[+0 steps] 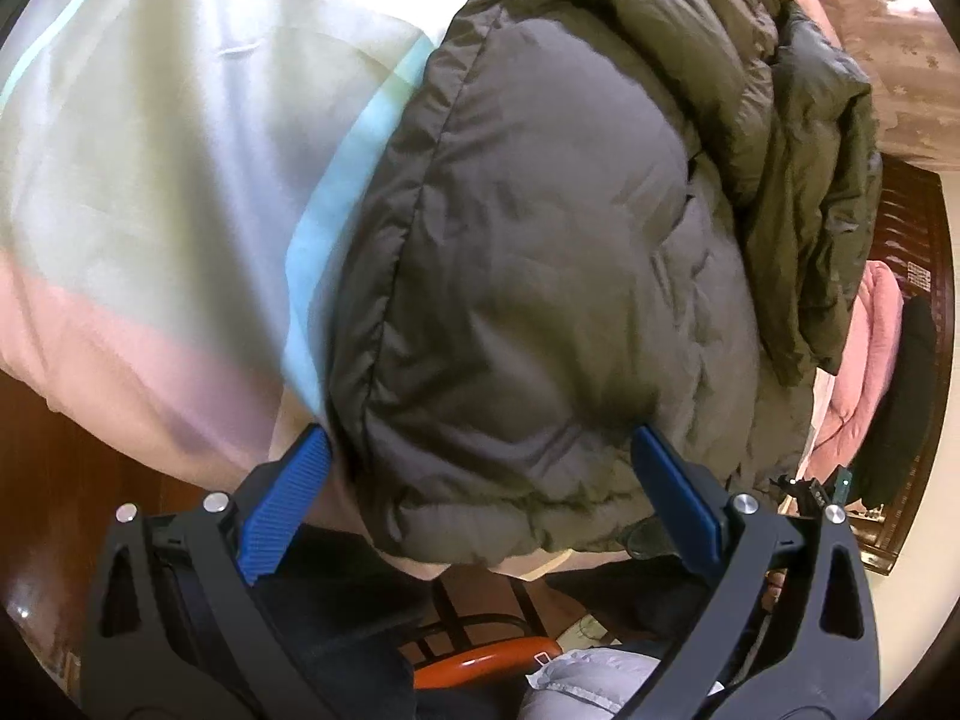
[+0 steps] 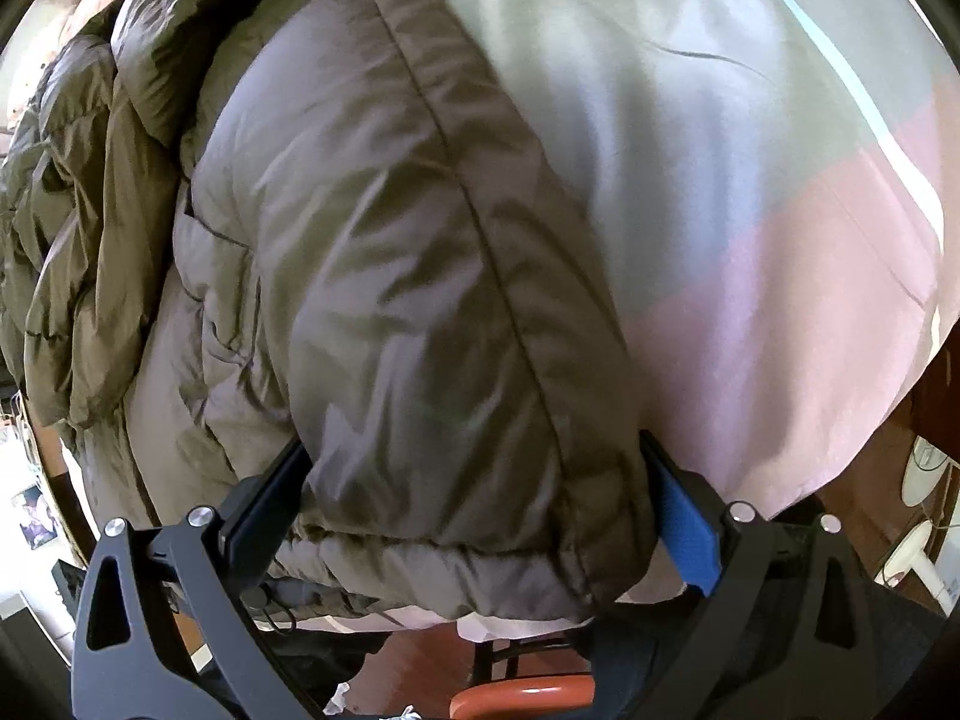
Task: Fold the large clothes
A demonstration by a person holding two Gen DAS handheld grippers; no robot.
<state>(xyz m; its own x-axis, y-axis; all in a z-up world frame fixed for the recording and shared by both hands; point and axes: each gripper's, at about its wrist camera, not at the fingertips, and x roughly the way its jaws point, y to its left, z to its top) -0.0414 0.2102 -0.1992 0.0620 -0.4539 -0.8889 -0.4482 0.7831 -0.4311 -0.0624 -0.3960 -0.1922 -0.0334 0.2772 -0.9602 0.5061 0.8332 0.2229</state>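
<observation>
A large olive-brown puffer jacket lies on a bed with a pastel striped cover. In the left wrist view my left gripper is open, its blue fingers straddling the jacket's near hem at the bed edge. In the right wrist view the jacket fills the middle and my right gripper is open too, one finger on each side of the hem's puffy corner, blue pad on the right. Neither gripper pinches the fabric.
The bed cover is grey-green and pink. Pink bedding and a dark wooden headboard lie beyond the jacket. Below the bed edge are a chair with an orange rim, a wooden floor and white fans.
</observation>
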